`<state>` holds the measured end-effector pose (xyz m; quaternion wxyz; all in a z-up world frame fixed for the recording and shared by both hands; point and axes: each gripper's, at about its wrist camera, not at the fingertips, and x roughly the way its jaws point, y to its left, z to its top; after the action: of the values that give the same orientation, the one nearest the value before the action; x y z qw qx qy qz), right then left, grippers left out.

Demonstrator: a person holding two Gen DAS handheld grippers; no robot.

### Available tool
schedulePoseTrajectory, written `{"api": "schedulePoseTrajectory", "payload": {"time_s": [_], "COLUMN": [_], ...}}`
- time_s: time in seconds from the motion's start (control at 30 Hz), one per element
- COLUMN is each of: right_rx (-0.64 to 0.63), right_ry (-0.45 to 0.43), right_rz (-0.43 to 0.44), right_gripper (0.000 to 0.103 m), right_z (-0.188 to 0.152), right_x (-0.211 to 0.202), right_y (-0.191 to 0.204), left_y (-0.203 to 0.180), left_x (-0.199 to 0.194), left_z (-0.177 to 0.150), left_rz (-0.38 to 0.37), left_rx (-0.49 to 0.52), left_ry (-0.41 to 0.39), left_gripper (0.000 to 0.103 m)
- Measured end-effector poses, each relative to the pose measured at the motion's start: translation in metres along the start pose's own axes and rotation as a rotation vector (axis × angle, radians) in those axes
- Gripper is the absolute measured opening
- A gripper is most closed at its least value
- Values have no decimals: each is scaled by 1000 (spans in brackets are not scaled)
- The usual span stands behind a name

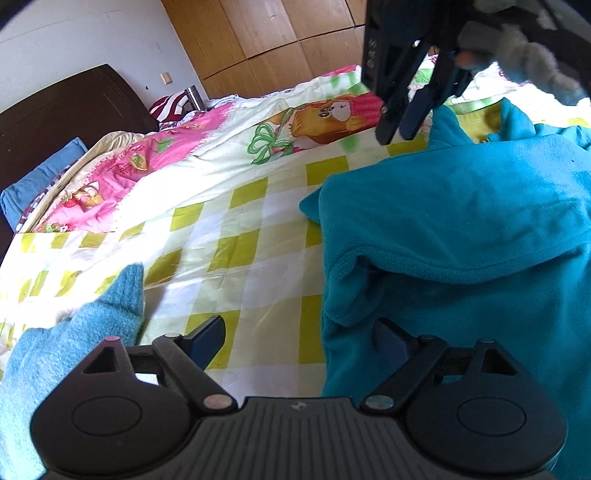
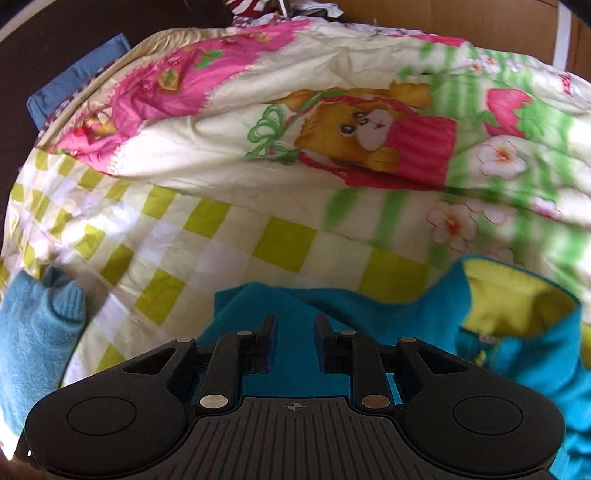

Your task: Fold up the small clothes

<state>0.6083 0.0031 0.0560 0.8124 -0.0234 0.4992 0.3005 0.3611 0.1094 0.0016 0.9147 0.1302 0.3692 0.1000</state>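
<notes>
1. Left gripper: jaws spread wide, nothing held; right finger resting against edge of teal fleece jacket, left finger over bare checked sheet.
2. Right gripper: jaws parted w/ moderate gap, empty, low over teal fleece; in left-wrist view seen at upper right, pointing down near jacket's collar, gloved hand on it.
3. Teal fleece jacket: lying rumpled on bed, right side of left-wrist view; one flap folded over the body, yellow-green lining showing at collar end.
4. Light blue knit garment: on sheet to the left, apart from jacket; also at left edge of right-wrist view.
5. Cartoon-print quilt (bear, strawberries, pink) bunched beyond checked sheet.
6. Bkgd: dark headboard, blue pillow, wooden wardrobe panels.
</notes>
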Motion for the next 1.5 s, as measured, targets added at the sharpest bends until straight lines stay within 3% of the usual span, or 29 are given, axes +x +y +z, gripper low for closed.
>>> {"api": "schedulePoseTrajectory", "payload": {"time_s": [0.07,0.2,0.33,0.4,0.47,0.57,0.67,0.83,0.9,0.97,1.0,1.07,1.17,1.27,1.4,1.5], "right_rx": [-49,-125,-177,-166,-193,-234,-206,-178,-149,-127,-93,-33,88,145,200,151], "right_ry": [61,151,290,310,328,342,321,319,310,274,253,181,51,14,35,24], "right_rz": [59,124,136,213,282,312,341,277,267,259,272,313,338,293,235,215], "right_gripper": [35,37,37,36,31,25,26,28,22,9,7,5,4,4,4,4], "right_z": [18,38,41,40,37,36,39,40,36,33,32,33,39,38,32,32], "right_x": [19,50,71,64,55,49,51,76,78,67,58,38,17,22,49,55], "right_y": [4,5,3,-1,1,5,5,2,3,8,8,7,-4,-10,-4,11], "left_y": [2,4,-2,-5,-9,-14,-14,-15,-16,-17,-15,-10,2,13,37,44], "left_x": [1,7,12,12,8,2,1,5,8,10,11,11,-2,-17,4,10], "left_z": [1,8,10,11,9,5,4,3,3,2,2,3,7,5,-8,-11], "left_rz": [9,25,80,95,103,85,85,110,112,108,99,45,21,31,64,121], "left_rx": [-22,-100,-134,-154,-158,-149,-170,-160,-148,-134,-129,-149,-224,-266,-417,-403], "left_ry": [-18,-38,-48,-49,-58,-74,-70,-85,-85,-76,-71,-62,-89,-132,22,3], "left_gripper": [94,90,86,81,72,58,57,60,60,60,57,30,30,25,16,16]}}
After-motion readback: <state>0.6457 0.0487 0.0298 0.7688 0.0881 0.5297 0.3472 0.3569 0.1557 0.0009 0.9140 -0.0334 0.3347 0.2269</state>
